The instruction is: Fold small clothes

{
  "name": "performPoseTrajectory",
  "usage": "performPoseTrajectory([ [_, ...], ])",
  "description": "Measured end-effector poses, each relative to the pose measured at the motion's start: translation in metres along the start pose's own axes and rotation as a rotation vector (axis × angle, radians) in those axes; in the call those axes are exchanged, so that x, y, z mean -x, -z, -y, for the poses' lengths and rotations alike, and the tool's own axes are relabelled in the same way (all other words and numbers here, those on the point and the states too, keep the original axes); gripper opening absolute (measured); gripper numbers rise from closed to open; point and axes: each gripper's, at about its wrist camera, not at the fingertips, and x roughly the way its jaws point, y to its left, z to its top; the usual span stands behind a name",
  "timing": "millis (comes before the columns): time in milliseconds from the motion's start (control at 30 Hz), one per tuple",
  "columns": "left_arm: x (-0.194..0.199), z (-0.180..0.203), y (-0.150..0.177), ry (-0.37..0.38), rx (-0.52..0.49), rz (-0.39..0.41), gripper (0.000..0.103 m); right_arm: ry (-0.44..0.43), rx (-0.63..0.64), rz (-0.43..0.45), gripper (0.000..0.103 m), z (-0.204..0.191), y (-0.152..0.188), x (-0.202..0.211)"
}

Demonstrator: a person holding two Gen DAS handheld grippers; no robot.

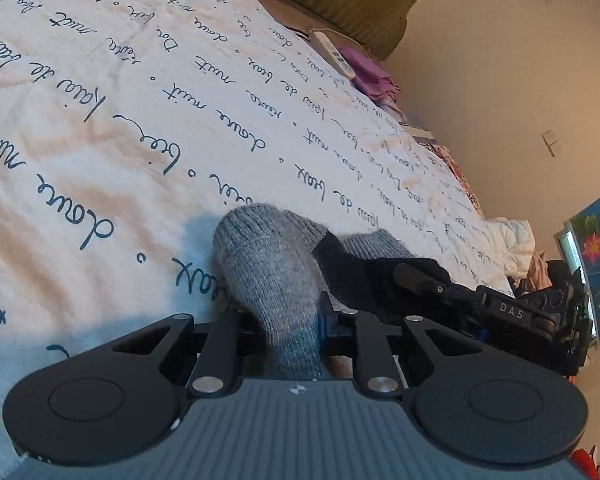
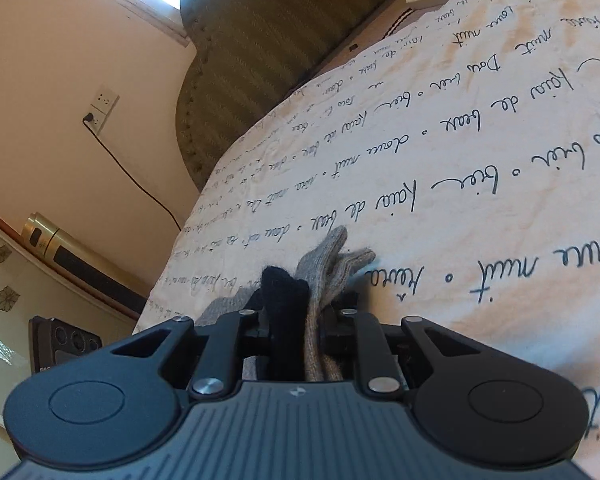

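Left gripper [image 1: 288, 312] pinches ribbed grey knit sock [image 1: 268, 264]; right gripper [image 2: 296, 320] clamps its fuzzy black toe [image 2: 284, 288]. Below: cream script-printed bedsheet [image 1: 140, 120].

Left gripper [image 1: 290, 320] and right gripper [image 2: 296, 320] both angle downward, jaws seemingly clamped near-shut.

I am reading "DAS" in white letters on my right gripper [image 1: 512, 312]. The bed sheet [image 1: 140, 128] is showing handwritten script; "nuit" and "de" are standing out.
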Motion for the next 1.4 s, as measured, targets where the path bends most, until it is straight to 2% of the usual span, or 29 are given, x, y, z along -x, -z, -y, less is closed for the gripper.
performPoseTrajectory([
  [67, -0.008, -0.003, 0.000, 0.023, 0.006, -0.024, 0.021, 0.030, -0.057, -0.021, 0.019, 0.013, -0.002, -0.006],
  [100, -0.006, -0.004, 0.002, 0.037, 0.018, -0.021, 0.030, 0.036, -0.083, -0.021, 0.022, 0.017, -0.001, -0.003],
  [167, 0.001, -0.006, 0.006, 0.072, 0.042, -0.013, 0.039, 0.027, -0.106, 0.005, 0.032, 0.021, 0.003, 0.014],
  [200, 0.006, -0.008, 0.010, 0.092, 0.049, -0.015, 0.050, 0.022, -0.103, 0.026, 0.040, 0.022, 0.007, 0.026],
  [233, 0.014, -0.009, 0.016, 0.119, 0.055, -0.014, 0.061, 0.024, -0.099, 0.041, 0.055, 0.022, 0.011, 0.039],
  [300, 0.030, -0.010, 0.034, 0.158, 0.066, -0.013, 0.069, 0.030, -0.096, 0.071, 0.072, 0.024, 0.025, 0.069],
  [467, 0.058, -0.002, 0.099, 0.238, 0.052, -0.084, 0.078, 0.027, -0.101, 0.018, 0.072, 0.030, 0.086, 0.122],
  [567, 0.063, 0.012, 0.129, 0.235, 0.000, -0.101, 0.081, 0.021, -0.095, -0.003, 0.070, 0.027, 0.123, 0.137],
  [633, 0.061, 0.024, 0.140, 0.244, -0.029, -0.109, 0.088, 0.014, -0.083, 0.000, 0.069, 0.022, 0.138, 0.143],
  [667, 0.059, 0.029, 0.142, 0.234, -0.036, -0.113, 0.086, 0.003, -0.100, 0.002, 0.070, 0.020, 0.143, 0.144],
  [700, 0.054, 0.033, 0.141, 0.226, -0.040, -0.123, 0.064, -0.006, -0.114, -0.003, 0.069, 0.019, 0.146, 0.143],
  [733, 0.048, 0.036, 0.138, 0.217, -0.041, -0.155, 0.028, 0.002, -0.111, -0.011, 0.057, 0.015, 0.148, 0.141],
  [767, 0.040, 0.037, 0.134, 0.190, -0.042, -0.188, 0.016, 0.012, -0.110, -0.031, 0.045, 0.013, 0.148, 0.138],
  [800, 0.036, 0.036, 0.131, 0.163, -0.048, -0.201, 0.016, 0.013, -0.119, -0.051, 0.022, 0.011, 0.148, 0.134],
  [933, 0.052, 0.042, 0.116, 0.136, -0.137, -0.157, 0.016, -0.016, -0.097, -0.024, 0.019, -0.007, 0.153, 0.136],
  [1067, 0.090, 0.032, 0.100, 0.106, -0.157, -0.075, 0.015, -0.095, -0.088, -0.044, 0.019, -0.024, 0.169, 0.133],
  [1100, 0.094, 0.026, 0.098, 0.093, -0.154, -0.073, 0.015, -0.105, -0.085, -0.056, 0.019, -0.026, 0.173, 0.130],
  [1167, 0.089, 0.013, 0.101, 0.068, -0.152, -0.121, 0.015, -0.090, -0.094, -0.076, 0.019, -0.023, 0.182, 0.119],
  [1233, 0.076, 0.001, 0.112, 0.017, -0.141, -0.162, 0.043, -0.081, -0.137, -0.072, 0.019, -0.011, 0.190, 0.112],
  [1300, 0.081, -0.004, 0.115, 0.053, -0.125, -0.142, 0.044, -0.117, -0.182, -0.048, 0.021, -0.005, 0.191, 0.119],
  [1367, 0.094, -0.005, 0.109, 0.061, -0.101, -0.114, 0.050, -0.115, -0.184, -0.048, 0.032, -0.008, 0.187, 0.129],
  [1400, 0.101, -0.003, 0.105, 0.065, -0.105, -0.080, 0.055, -0.114, -0.168, -0.036, 0.046, -0.010, 0.182, 0.136],
])
